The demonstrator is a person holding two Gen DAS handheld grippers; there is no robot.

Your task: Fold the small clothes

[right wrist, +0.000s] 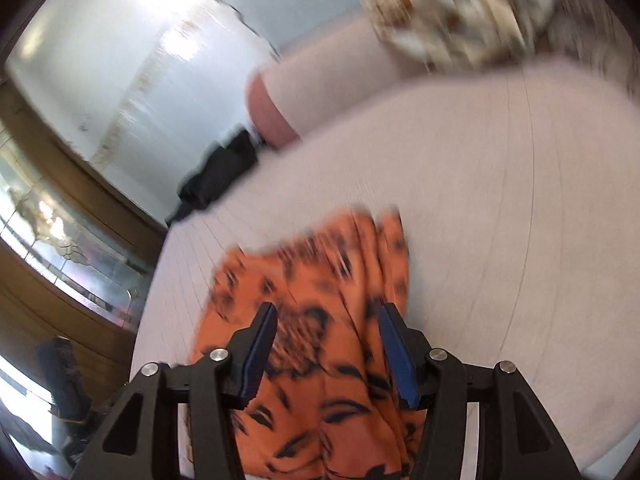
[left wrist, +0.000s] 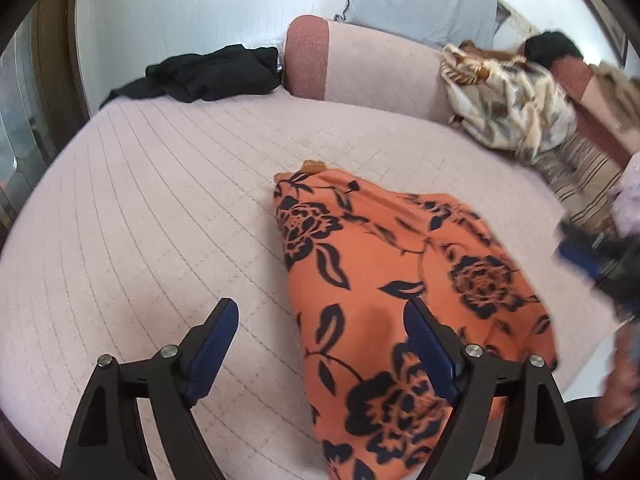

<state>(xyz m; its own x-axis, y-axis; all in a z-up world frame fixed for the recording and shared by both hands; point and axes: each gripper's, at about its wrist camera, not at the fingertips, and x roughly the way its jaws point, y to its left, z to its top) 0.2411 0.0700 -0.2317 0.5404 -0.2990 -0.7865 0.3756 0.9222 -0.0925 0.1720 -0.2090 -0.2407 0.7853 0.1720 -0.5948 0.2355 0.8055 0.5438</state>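
Note:
An orange garment with a dark floral print (left wrist: 384,280) lies in a long folded shape on the pale pink quilted bed (left wrist: 140,200). My left gripper (left wrist: 320,316) hovers open over its near left edge; the left finger is above bare quilt and the right finger above the cloth, with nothing gripped. The right wrist view is motion-blurred. There the same orange garment (right wrist: 320,360) lies under my right gripper (right wrist: 328,316), whose jaws stand apart above the cloth without pinching it. The right gripper (left wrist: 592,256) also shows as a blurred dark shape at the right edge of the left wrist view.
A black garment (left wrist: 208,74) lies crumpled at the far left of the bed. A cream patterned garment (left wrist: 508,104) is heaped at the far right against the pink backrest (left wrist: 360,64), beside a striped cloth (left wrist: 580,176). A grey pillow (left wrist: 420,0) leans behind.

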